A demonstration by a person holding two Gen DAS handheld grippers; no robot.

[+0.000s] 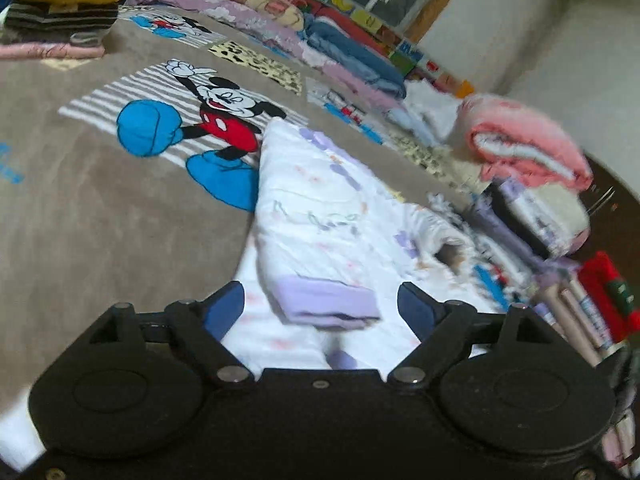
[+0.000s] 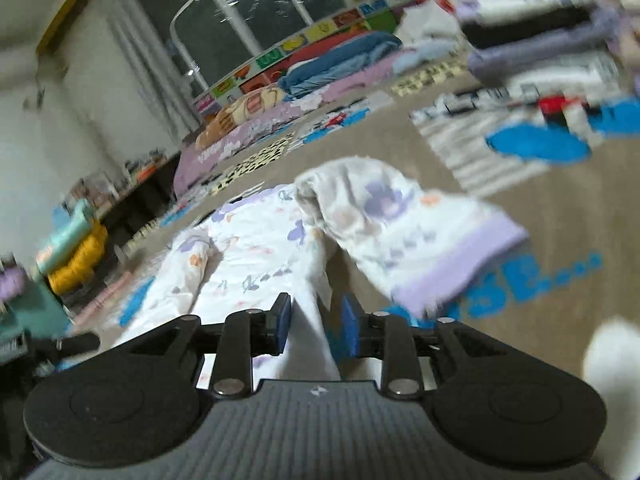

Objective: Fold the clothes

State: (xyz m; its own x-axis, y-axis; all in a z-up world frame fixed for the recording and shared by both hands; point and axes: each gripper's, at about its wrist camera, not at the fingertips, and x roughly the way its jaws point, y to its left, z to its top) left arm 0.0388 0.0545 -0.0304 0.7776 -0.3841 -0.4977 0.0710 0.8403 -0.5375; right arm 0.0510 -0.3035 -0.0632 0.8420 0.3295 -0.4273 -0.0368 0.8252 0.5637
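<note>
Your left hand-held gripper point(image 1: 320, 308) stood spread above the floral garment's point(image 1: 320, 208) lilac cuff at lower centre; your right hand-held gripper point(image 2: 316, 326) pinched its white fabric.

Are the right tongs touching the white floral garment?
Touching: right wrist view shows the right tongs closed on a fold of the white floral garment.

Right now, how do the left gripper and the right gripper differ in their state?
The left gripper has its fingers wide apart, holding nothing; the right gripper has its fingers close together, pinching the white floral garment with lilac cuffs. The left hangs over a lilac cuff; the right grips white cloth. Both have blue pads.
</note>
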